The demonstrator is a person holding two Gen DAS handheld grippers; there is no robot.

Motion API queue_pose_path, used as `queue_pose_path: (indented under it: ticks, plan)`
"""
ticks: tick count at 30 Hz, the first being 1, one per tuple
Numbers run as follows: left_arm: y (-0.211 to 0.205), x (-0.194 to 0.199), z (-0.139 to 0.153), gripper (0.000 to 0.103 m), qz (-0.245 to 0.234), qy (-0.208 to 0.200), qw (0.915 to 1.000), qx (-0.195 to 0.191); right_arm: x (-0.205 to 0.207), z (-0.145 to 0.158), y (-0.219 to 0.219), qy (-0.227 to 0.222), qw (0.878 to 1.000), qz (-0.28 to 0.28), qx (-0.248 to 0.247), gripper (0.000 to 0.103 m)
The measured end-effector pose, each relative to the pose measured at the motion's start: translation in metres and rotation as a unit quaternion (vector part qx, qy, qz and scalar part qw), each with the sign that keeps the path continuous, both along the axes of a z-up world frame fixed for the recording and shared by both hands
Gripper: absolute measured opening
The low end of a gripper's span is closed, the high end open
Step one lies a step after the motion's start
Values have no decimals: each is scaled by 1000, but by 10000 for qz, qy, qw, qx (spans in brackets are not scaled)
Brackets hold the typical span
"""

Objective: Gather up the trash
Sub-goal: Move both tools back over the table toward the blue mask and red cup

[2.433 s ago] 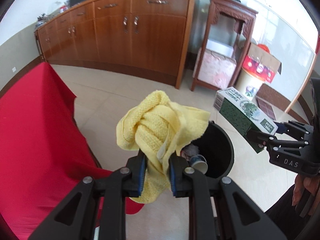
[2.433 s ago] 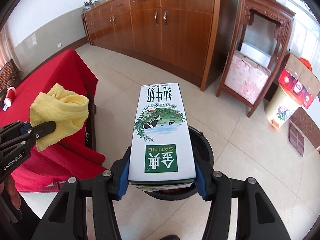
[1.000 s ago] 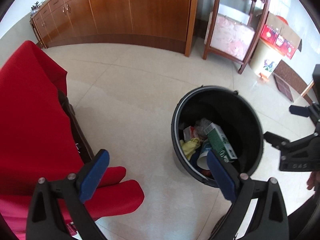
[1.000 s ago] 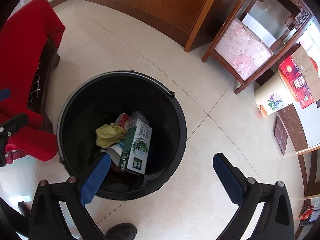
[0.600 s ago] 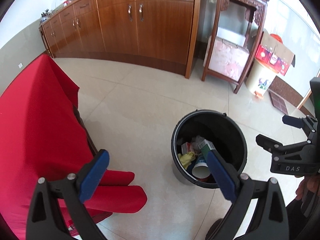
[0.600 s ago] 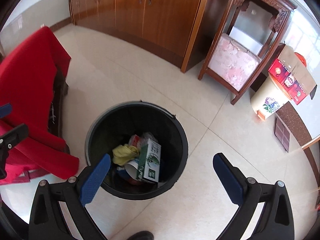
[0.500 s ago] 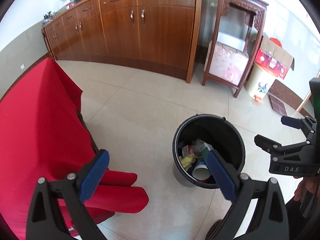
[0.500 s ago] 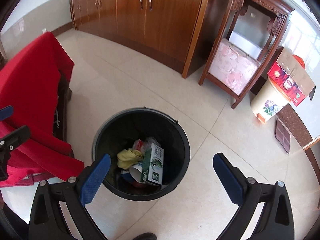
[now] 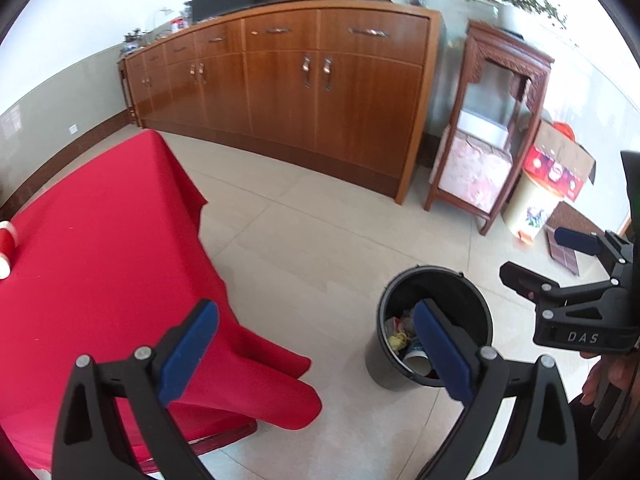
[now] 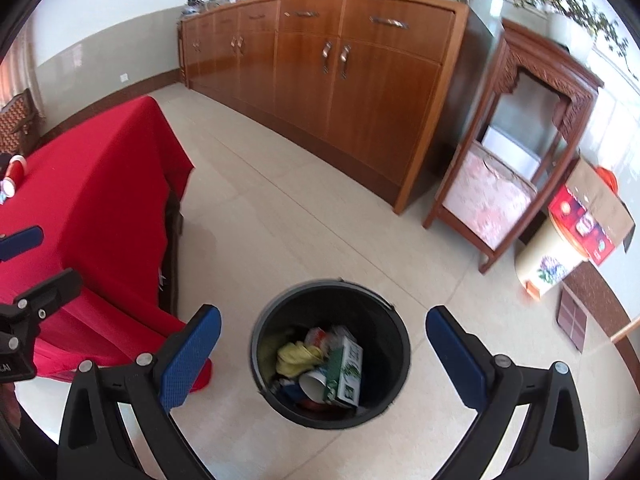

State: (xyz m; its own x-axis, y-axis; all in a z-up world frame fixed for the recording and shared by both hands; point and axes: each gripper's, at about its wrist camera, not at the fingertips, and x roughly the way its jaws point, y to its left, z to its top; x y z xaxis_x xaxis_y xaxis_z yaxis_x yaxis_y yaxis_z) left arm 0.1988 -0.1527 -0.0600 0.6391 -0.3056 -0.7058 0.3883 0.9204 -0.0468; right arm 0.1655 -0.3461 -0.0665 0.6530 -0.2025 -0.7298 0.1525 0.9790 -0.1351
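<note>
Right now both my left gripper point(image 9: 316, 354) and right gripper point(image 10: 324, 350) hang wide open and empty above the bin point(image 10: 384, 320), where the yellow cloth point(image 10: 296, 354) and carton point(image 10: 348, 372) lie. I'd swing toward the red cup point(image 9: 6, 246) at the table's point(image 9: 100, 240) far left edge, jaws kept wide, closing only once they straddle it.
</note>
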Motion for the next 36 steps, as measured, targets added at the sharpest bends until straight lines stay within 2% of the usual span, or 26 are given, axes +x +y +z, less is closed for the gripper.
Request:
queue_pose_path:
  ticks: [11, 21, 25, 30, 33, 36]
  plan:
    - [85, 13, 18, 99, 833, -313, 9959, -148, 43, 34, 95, -346, 9958, 851, 31, 103]
    - [177, 12, 22, 99, 1776, -457, 9830, -95, 79, 43, 199, -507, 9843, 1676, 202, 103]
    - [221, 7, 21, 99, 2187, -472, 9747, -19, 91, 48, 242, -641, 9761, 2037, 392, 103]
    - [288, 9, 19, 98, 2802, -489, 9587, 52, 109, 53, 306, -746, 9587, 2648, 725, 103]
    - [327, 15, 13, 98, 3155, -466, 9476, 167, 128, 48, 349, -656, 9504, 2942, 763, 103]
    - [369, 23, 7, 93, 3447, -371, 9379, 128, 148, 38, 391, -481, 9434, 3200, 721, 103]
